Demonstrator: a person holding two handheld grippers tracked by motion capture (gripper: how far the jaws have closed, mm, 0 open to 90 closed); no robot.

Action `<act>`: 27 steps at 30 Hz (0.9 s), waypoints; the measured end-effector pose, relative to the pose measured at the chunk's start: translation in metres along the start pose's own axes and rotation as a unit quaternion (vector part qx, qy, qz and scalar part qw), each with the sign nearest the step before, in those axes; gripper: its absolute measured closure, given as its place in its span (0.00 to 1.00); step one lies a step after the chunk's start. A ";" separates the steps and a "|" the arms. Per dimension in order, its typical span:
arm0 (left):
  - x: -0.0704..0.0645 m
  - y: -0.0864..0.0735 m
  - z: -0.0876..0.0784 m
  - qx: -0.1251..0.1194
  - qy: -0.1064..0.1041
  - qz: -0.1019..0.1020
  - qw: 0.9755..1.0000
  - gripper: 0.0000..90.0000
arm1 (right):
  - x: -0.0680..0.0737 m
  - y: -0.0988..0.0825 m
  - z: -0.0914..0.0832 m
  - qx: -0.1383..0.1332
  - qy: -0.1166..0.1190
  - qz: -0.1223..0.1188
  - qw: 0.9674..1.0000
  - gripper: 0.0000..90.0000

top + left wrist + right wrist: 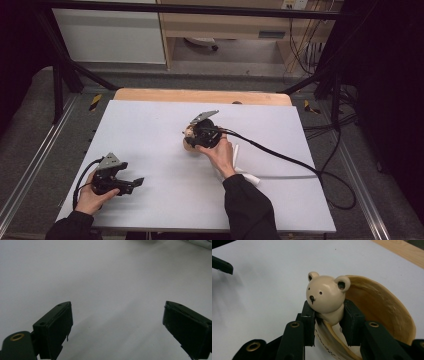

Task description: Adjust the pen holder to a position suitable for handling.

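A small cream bear figure [325, 296] with round ears sits between the jaws of my right gripper [328, 318], which is shut on its body just below the head. Behind and under it lies a wooden bowl [384, 307], tan inside. From above, the right gripper [192, 137] is near the middle of the white sheet, with the bear [188, 132] and a bit of the bowl [188, 146] peeking out at its left. My left gripper [134, 183] rests at the near left, jaws wide apart and nothing between them; its own camera sees its pads [56, 326] over bare sheet.
A white sheet [150, 130] covers the table; a strip of wooden tabletop [200, 95] runs along the far edge. White rolled paper pieces [250, 176] lie by the right forearm. The right gripper's black cable [280, 155] trails to the right and off the table edge.
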State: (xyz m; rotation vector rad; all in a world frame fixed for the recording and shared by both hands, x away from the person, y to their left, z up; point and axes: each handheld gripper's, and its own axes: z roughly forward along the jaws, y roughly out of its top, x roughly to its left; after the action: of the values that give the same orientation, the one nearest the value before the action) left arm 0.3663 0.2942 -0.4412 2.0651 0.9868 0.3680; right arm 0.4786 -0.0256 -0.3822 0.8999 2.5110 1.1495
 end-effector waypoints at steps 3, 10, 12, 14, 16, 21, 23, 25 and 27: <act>0.000 0.000 0.000 0.000 0.000 0.001 1.000 0.10 | 0.004 -0.004 0.005 0.006 0.002 0.005 1.000 0.74; 0.000 0.000 -0.001 0.000 0.000 0.002 1.000 0.10 | 0.008 -0.010 0.015 0.013 -0.001 0.007 1.000 0.74; 0.000 0.000 0.000 0.000 0.000 0.001 1.000 0.10 | 0.009 -0.010 0.016 0.011 -0.001 0.005 1.000 0.74; 0.000 0.000 -0.001 0.001 0.000 0.003 1.000 0.10 | 0.010 -0.011 0.016 0.007 -0.003 0.004 1.000 0.74; 0.000 0.000 0.000 0.000 0.000 0.001 1.000 0.10 | 0.011 -0.012 0.017 0.007 -0.002 0.004 1.000 0.73; -0.001 0.000 -0.001 0.001 0.000 0.004 1.000 0.10 | 0.013 -0.014 0.018 0.006 -0.005 0.011 1.000 0.61; -0.001 0.000 -0.001 0.001 0.000 0.004 1.000 0.10 | 0.014 -0.014 0.015 0.000 -0.007 0.012 1.000 0.53; -0.001 0.000 0.000 0.000 0.001 0.002 1.000 0.10 | 0.016 -0.013 0.009 -0.008 0.000 0.012 1.000 0.45; -0.001 0.000 -0.001 0.002 0.001 0.005 1.000 0.10 | 0.018 -0.012 0.001 -0.013 0.001 0.011 1.000 0.36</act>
State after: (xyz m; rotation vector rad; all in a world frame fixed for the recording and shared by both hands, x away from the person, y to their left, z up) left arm 0.3654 0.2936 -0.4405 2.0730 0.9803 0.3740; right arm 0.4603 -0.0197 -0.3912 0.9221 2.4875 1.1882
